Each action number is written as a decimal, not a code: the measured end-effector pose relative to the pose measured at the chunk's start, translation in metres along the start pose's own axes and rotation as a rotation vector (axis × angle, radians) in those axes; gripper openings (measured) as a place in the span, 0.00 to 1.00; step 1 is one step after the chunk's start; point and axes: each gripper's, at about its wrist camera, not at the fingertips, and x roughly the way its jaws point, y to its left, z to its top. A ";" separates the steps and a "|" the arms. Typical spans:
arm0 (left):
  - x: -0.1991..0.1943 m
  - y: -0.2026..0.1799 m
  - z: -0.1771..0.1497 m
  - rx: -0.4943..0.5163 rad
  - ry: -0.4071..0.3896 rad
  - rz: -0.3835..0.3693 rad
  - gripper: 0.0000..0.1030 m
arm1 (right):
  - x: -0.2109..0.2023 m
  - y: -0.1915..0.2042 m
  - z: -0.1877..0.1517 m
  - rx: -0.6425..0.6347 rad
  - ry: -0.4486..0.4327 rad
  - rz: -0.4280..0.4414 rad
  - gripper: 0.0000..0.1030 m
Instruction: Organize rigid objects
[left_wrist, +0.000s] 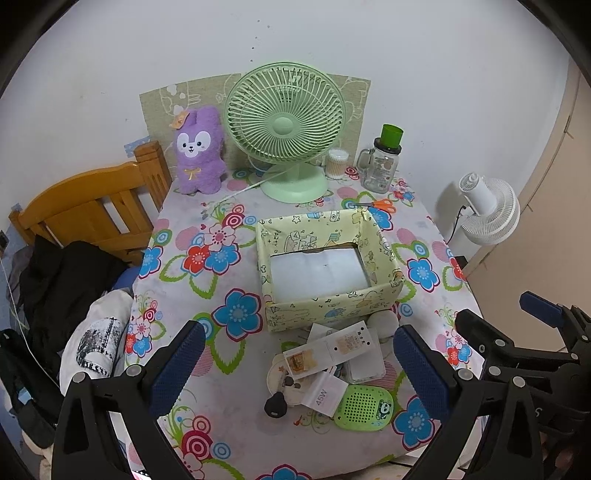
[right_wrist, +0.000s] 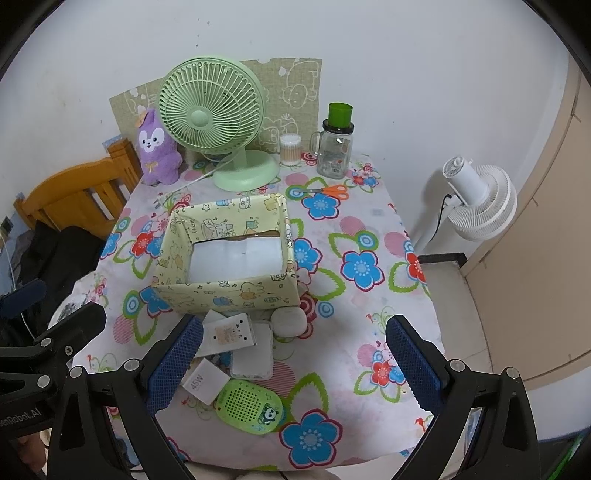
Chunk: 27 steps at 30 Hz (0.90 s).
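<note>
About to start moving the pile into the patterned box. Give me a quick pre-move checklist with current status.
1. Left gripper jaws open, nothing held: ok.
2. Right gripper jaws open, nothing held: ok.
3. Patterned box upright, top open: ok.
4. Box contents: only a white liner shows; ok.
5. Green speaker on top, unobstructed: ok.
6. Items under the white boxes: cannot tell.

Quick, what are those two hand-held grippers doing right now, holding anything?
Left hand-held gripper: open, holding nothing.
Right hand-held gripper: open, holding nothing.
</note>
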 end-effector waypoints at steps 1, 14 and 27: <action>0.000 0.000 0.000 0.001 0.000 0.000 1.00 | 0.000 0.000 0.000 0.001 0.000 0.000 0.98; 0.002 -0.005 0.006 0.011 -0.001 -0.009 1.00 | 0.003 -0.001 0.003 0.001 -0.001 -0.001 0.98; 0.003 -0.005 0.006 0.014 0.001 -0.011 1.00 | 0.004 -0.002 0.006 0.003 0.002 0.000 0.98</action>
